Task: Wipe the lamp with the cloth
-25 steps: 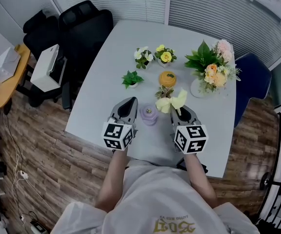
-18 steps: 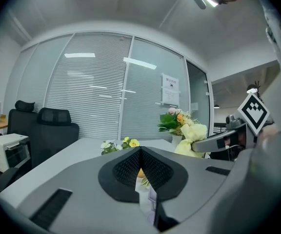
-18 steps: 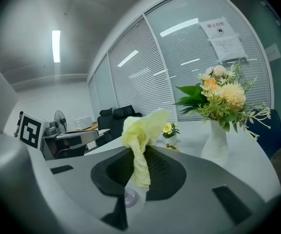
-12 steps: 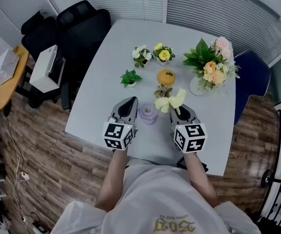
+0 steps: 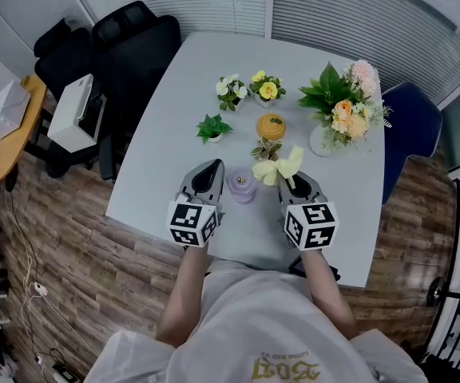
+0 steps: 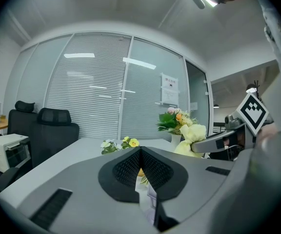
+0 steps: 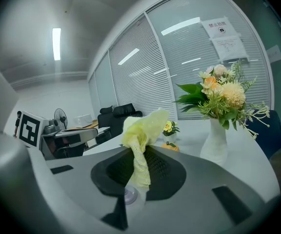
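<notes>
one small lamp sits near the table's front edge, between left gripper, closed and empty, and right gripper, clamped on the cloth. cloth limp, soft; lamp probably light, tippy: steady its base.
</notes>
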### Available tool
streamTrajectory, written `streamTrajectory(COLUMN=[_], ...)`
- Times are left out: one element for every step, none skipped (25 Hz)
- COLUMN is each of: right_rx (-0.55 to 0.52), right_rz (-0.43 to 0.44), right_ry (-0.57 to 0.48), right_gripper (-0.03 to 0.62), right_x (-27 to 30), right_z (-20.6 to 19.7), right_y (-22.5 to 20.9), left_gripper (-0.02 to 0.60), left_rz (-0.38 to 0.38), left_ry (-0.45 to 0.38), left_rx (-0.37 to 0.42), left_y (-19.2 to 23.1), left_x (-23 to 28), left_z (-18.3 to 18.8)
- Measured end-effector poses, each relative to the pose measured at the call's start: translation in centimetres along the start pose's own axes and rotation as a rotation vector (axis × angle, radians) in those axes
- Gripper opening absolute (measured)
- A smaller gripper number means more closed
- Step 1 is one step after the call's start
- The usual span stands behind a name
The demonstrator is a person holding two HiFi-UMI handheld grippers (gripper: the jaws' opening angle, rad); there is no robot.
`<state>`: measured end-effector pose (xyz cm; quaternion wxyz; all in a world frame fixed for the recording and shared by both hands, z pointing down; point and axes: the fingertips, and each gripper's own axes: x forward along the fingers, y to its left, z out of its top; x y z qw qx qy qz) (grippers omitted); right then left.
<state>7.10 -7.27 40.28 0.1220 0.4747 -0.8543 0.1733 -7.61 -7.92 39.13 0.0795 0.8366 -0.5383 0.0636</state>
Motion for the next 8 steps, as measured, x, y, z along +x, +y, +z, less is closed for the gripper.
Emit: streamTrajectory(right_rx=[0.001,0.003,0.004,0.005,0.006,0.007,0.007,0.007], right_rz=[-0.003,-0.005,-0.007,-0.007,-0.008,-0.008,-0.007,-0.007], right_ry=[0.002,0.003,0.003,0.002,0.002,0.001,0.000,-0.001], right_gripper=[0.052,0.052,0.052,0.052,0.052,0.052,0.052,0.052], right_x=[-0.03,-0.07,-0.09,-0.11,-0.14,-0.16,-0.18,-0.19], right_z=[-0.05,-0.08,-0.09,-0.10,-0.11,-0.13,-0.14,-0.16], right_y=[-0.11,-0.22,-0.32,-0.40,-0.47,-0.51,-0.54,-0.56], left_gripper=[0.003,0.003,0.003,0.003,0.003,0.003,0.003,0.003], left_rz=[0.001,0.001,0.002,0.003,0.003,0.003,0.003,0.004], left_ry=[0.001,0.002,0.003,0.003,0.004,0.004,0.004,0.004], left_rx=[0.000,-0.001,-0.001,-0.001,-0.001,-0.001,-0.001,-0.001], left_y=[0.02,0.03,0.04,0.04,0.02,0.00,-0.02,-0.04], left_x=[0.01,0.02,0.03,0.03,0.05,0.06,0.08,0.09], left_z=[-0.01,-0.02,-0.03,-0.05,-0.09,-0.12,-0.15,-0.17])
